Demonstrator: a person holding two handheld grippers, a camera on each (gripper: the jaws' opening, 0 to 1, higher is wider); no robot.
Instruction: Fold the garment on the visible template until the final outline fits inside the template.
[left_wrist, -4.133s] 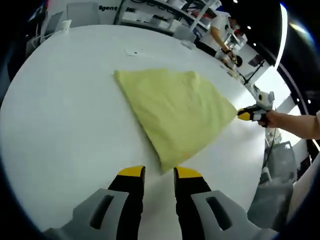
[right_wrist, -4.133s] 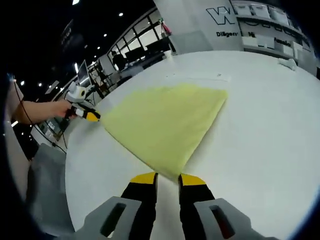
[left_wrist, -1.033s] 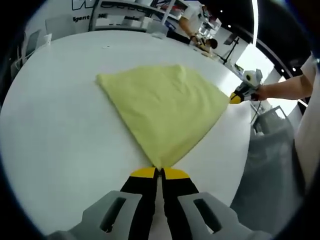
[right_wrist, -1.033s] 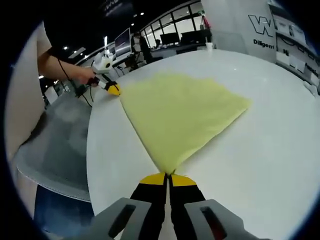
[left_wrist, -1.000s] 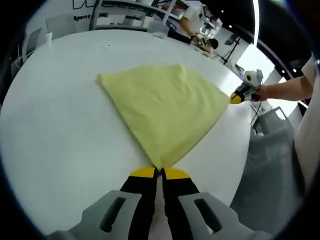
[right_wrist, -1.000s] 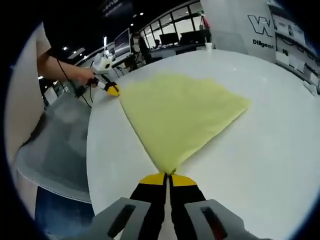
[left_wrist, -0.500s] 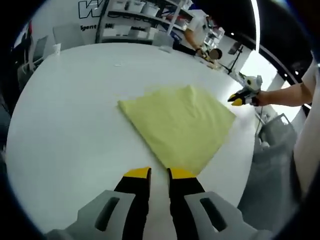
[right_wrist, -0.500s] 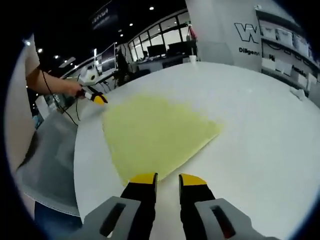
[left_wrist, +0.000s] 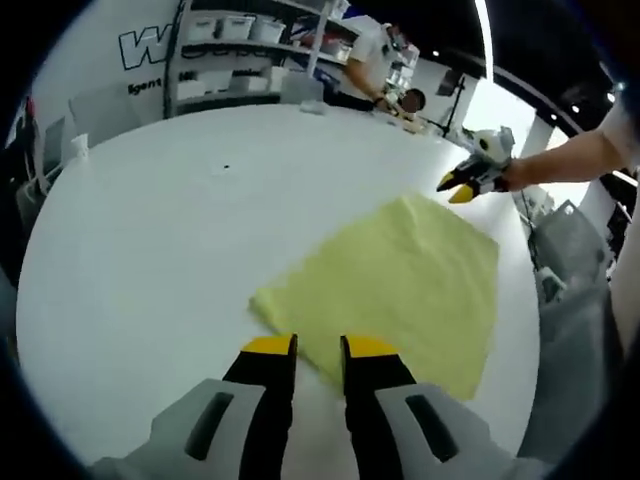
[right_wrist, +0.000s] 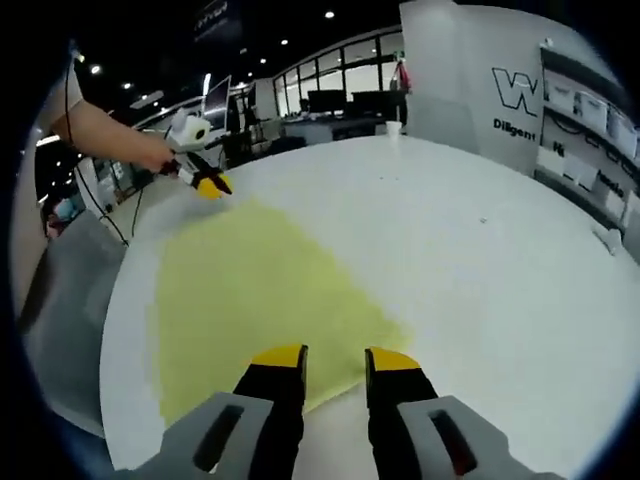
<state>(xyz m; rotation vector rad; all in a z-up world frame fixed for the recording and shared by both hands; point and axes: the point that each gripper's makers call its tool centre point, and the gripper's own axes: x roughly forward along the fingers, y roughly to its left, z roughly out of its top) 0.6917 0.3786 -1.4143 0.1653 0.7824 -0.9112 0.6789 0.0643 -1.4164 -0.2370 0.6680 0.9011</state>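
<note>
Since a second ago both of my grippers have let go of the yellow garment's (left_wrist: 400, 285) corners and opened.

From the left gripper view, my left gripper (left_wrist: 308, 346) holds its yellow-tipped jaws a little apart with nothing between them, just at the garment's near corner. The cloth lies flat as a four-sided sheet on the white table (left_wrist: 150, 220), toward its right edge. My right gripper (left_wrist: 455, 187) hovers off the cloth's far corner, jaws parted, held in a hand (left_wrist: 515, 173). A person stands by the shelves beyond the table.

From the right gripper view, my right gripper (right_wrist: 335, 356) is likewise parted and empty, over the garment's (right_wrist: 250, 295) near edge. The left gripper (right_wrist: 212, 185) sits at the far corner, tips slightly open.
</note>
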